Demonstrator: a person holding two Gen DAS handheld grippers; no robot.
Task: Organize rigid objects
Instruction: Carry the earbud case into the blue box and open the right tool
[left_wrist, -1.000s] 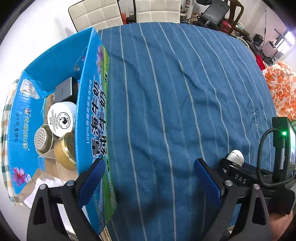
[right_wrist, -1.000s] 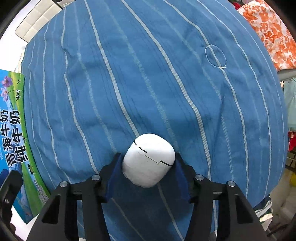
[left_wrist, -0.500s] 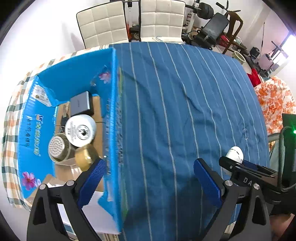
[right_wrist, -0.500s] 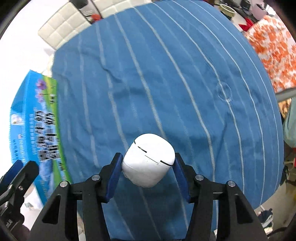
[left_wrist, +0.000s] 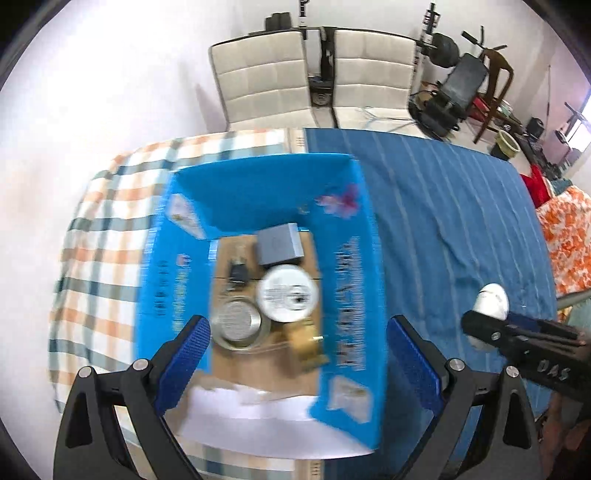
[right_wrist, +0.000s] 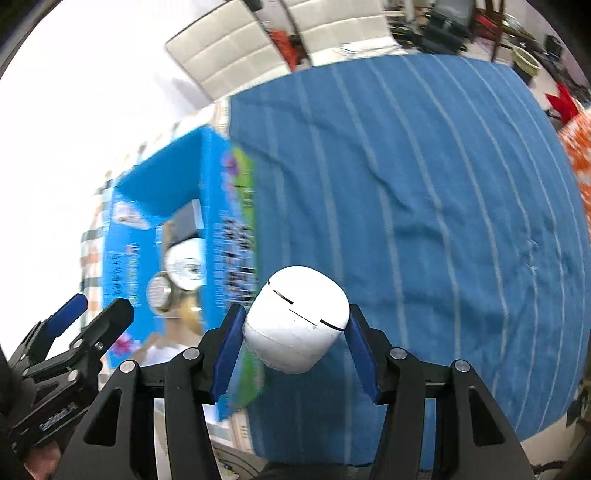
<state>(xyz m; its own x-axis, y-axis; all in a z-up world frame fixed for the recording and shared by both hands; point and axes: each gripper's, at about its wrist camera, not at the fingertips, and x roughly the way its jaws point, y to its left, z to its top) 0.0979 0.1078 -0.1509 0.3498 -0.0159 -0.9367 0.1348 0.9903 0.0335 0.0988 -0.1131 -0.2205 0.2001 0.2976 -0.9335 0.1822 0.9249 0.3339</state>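
White case (right_wrist: 296, 319), blurred box (left_wrist: 354, 295) lettering

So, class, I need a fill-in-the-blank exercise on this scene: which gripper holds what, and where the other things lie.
1. The white case is clamped in the ____ gripper.
2. The left gripper holds nothing; its fingers are ____.
3. The round white tin lies inside the ____ cardboard box.
4. The striped cloth under the case is ____.

Missing words: right; open; blue; blue
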